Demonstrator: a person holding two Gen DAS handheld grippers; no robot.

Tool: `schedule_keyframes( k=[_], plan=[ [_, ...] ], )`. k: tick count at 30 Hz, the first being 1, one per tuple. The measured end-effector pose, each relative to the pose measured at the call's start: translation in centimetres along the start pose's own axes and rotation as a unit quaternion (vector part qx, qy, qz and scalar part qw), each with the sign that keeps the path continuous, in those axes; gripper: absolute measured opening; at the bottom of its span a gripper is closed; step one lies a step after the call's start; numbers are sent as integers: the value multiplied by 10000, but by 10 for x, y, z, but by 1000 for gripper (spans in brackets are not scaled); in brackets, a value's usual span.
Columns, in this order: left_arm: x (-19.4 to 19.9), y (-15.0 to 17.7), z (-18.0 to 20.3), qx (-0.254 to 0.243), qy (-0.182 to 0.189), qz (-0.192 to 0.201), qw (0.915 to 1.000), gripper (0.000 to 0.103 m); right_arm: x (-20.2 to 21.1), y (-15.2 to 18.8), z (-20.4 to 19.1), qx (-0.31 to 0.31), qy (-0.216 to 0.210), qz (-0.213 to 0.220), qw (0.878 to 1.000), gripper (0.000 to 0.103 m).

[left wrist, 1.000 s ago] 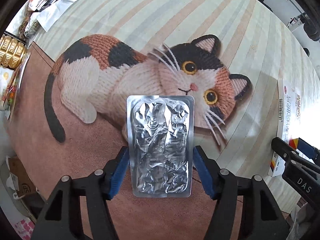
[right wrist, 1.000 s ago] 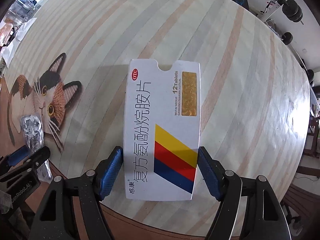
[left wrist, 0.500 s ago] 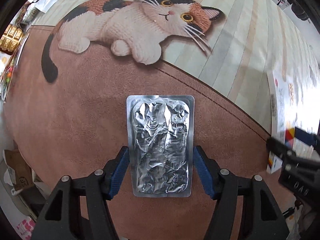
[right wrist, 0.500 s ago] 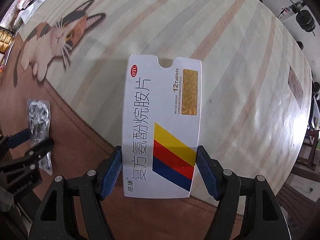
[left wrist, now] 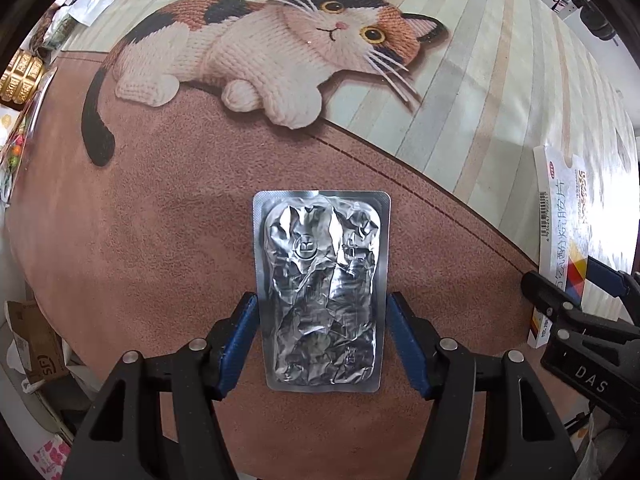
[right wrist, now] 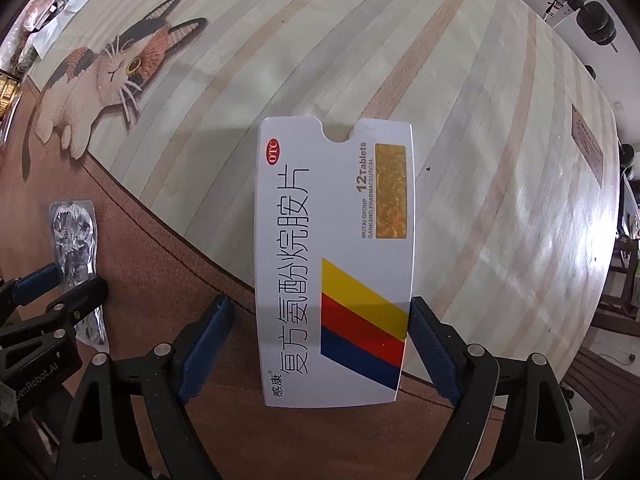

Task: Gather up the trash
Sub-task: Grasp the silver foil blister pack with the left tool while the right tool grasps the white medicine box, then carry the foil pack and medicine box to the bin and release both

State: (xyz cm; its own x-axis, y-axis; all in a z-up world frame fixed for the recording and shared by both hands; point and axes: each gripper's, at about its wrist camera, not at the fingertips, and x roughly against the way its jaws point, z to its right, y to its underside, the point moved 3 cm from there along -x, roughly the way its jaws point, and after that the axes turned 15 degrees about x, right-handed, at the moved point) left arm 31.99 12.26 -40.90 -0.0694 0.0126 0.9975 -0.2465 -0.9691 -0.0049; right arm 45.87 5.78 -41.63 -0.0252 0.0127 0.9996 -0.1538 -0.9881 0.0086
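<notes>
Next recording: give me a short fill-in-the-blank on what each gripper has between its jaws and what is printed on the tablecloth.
1. The left gripper is shut on a crumpled ___ blister pack.
2. The medicine box between the opening jaws of the right gripper says 12 ___.
3. The tablecloth shows a knitted ___.

Missing: silver; Tablets; cat

Both grippers have travelled over the mat [left wrist: 152,216] toward its brown part. Beneath the left gripper [left wrist: 320,344] the printed cat [left wrist: 280,52], earlier right under the blister [left wrist: 322,300], now lies farther up the view, and brown surface is behind the blister. The right gripper [right wrist: 320,344] now sits over the seam between striped and brown areas. Its jaws are opening: a gap shows between the left pad [right wrist: 206,344] and the box [right wrist: 332,264], which was pinched before.
</notes>
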Motion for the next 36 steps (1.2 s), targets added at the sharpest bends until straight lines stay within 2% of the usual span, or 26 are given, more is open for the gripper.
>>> schedule_keyframes(
  k=[2,4,7,12,19,21,24,28,32,36],
  plan=[
    [4,7,1,-5,73,-12,10000,62,7,8,5,-16,23,71,10000,74],
    [10,11,0,-34,126,15,9999,62,8,12,8,-62,-106,68,9999,73],
    [15,17,-1,-108,200,59,9997,62,15,20,12,-204,-24,221,9995,73],
    [35,29,-9,-188,355,277,9988,62,43,36,7,-355,-121,621,9974,74],
    [85,51,-51,-26,798,734,9941,62,97,63,-19,-361,-185,1111,9930,74],
    [99,59,-67,9,917,896,9918,62,118,68,-33,-329,-188,1245,9915,74],
    [123,84,-95,33,1073,1148,9876,62,147,93,-66,-374,-273,1470,9881,74],
    [138,126,-143,59,1255,1285,9837,62,154,130,-119,-486,-434,1670,9838,74],
    [126,174,-191,136,1343,1110,9846,62,144,178,-176,-682,-725,1718,9801,74],
    [91,217,-233,246,1286,717,9888,62,111,230,-232,-777,-1143,1486,9792,74]
  ],
)
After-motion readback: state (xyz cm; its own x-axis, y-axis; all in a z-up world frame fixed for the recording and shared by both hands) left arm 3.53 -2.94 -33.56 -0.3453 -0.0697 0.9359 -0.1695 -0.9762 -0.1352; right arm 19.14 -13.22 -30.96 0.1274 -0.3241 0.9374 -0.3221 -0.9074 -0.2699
